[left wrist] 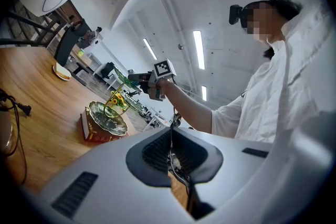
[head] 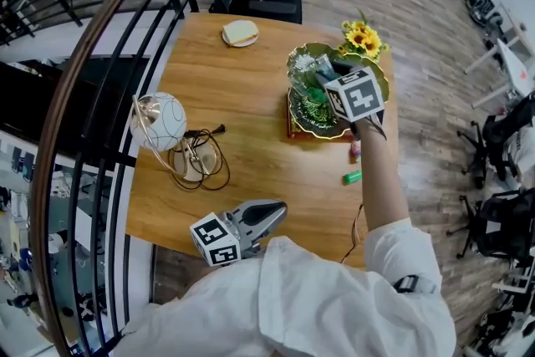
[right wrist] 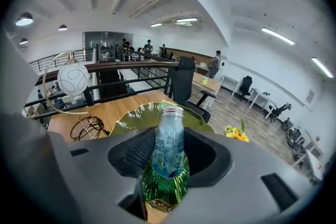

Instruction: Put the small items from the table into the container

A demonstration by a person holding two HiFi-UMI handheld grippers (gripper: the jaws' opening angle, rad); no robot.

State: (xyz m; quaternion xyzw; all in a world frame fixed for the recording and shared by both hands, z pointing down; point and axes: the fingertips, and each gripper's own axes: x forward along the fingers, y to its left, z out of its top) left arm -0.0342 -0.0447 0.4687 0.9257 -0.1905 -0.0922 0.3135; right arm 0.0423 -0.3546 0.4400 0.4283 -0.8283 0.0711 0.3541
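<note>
Clamping a small clear bottle between the jaws of the right gripper, with the pads pressing on its lower half and its silver cap pointing away from the camera. Holding it over the green leaf-shaped dish (touching the dish or not: impossible to tell). Reaching out across the right side of the wooden table, where the dish is sitting on a red box beside some yellow flowers. Resting the left gripper low at the near table edge, close to the body, with its jaws pressed together and nothing between them. Seeing a small green item and a pink item lying on the wood beside the right forearm, just nearer than the dish. Seeing a globe lamp and a coiled cable standing well apart at the left.
</note>
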